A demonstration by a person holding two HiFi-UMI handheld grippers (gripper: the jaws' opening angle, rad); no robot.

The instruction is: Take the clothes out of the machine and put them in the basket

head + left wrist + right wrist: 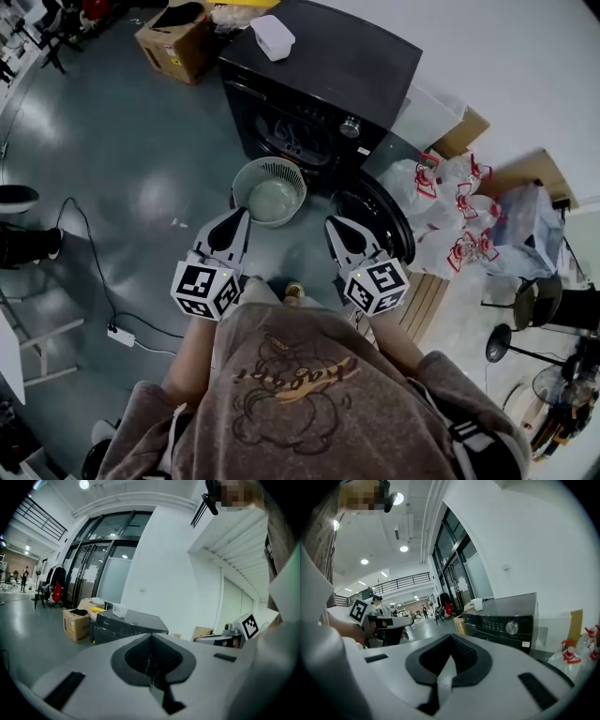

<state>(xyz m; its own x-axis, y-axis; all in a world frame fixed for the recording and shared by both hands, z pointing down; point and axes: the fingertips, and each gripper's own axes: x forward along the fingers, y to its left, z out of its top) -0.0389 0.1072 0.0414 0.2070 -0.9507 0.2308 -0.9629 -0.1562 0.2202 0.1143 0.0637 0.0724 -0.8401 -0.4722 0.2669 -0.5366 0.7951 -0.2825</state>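
A black washing machine (323,89) stands ahead, its round door (375,217) swung open to the right. I cannot see any clothes in its dark opening. A pale green round basket (269,190) sits on the floor right in front of it. My left gripper (238,218) hovers just short of the basket's near left rim, jaws shut and empty. My right gripper (336,226) is level with it, beside the door, also shut and empty. The left gripper view shows the shut gripper (151,637) facing the machine (126,623). The right gripper view shows that gripper (450,637) and the machine (506,620).
A white container (273,37) lies on the machine's top. A cardboard box (173,42) stands at its left. Plastic bags with red handles (450,211) pile up at the right, near a wooden pallet (427,300). A cable and power strip (122,335) lie on the floor at the left.
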